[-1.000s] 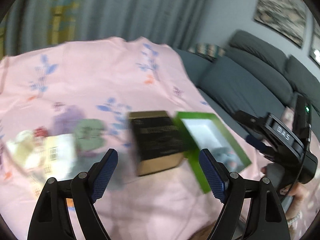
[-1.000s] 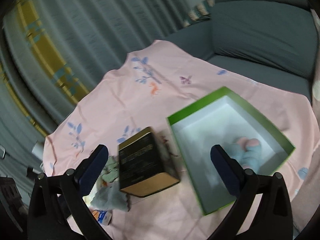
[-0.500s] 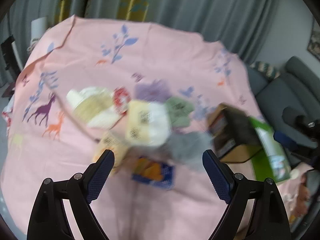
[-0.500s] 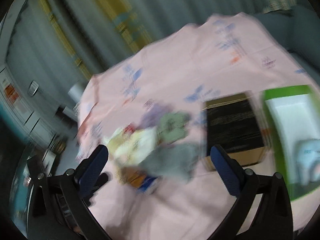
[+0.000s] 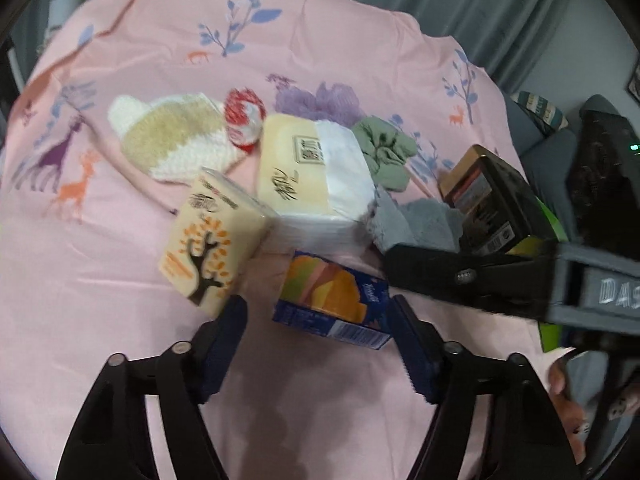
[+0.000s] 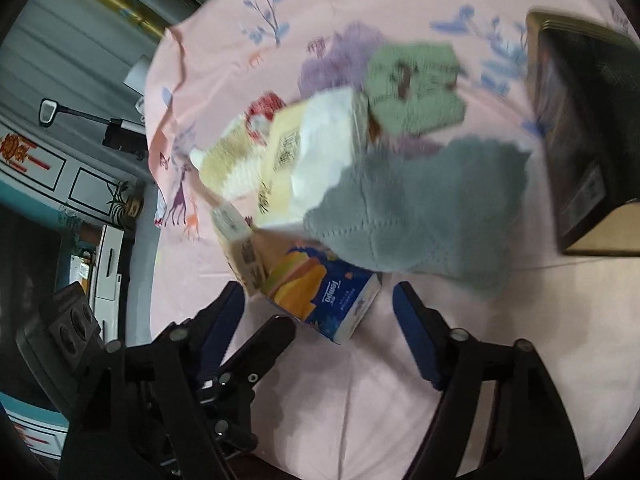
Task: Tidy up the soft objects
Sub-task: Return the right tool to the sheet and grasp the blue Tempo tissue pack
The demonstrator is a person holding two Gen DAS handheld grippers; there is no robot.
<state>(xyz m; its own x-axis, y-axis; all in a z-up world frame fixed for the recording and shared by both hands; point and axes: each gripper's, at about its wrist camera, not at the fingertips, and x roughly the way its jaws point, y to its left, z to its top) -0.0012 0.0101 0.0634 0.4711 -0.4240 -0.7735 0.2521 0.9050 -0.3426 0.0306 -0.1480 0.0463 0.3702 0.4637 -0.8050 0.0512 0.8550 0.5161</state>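
Observation:
On the pink cloth lie a blue and orange tissue pack, a cream tissue pack with a tree print, a large yellow-white tissue pack, a grey cloth, a green scrunchie, a knitted cream hat and a red-white ball. My left gripper is open, just short of the blue pack. My right gripper is open, also at the blue pack, with the grey cloth beyond it.
A black and gold box stands right of the grey cloth, with the green box's edge behind it. The right gripper's body crosses the left wrist view. A grey sofa and curtains lie beyond the cloth.
Both grippers swung left from the green box to the pile of soft things and came down close to the blue tissue pack. Both stay open.

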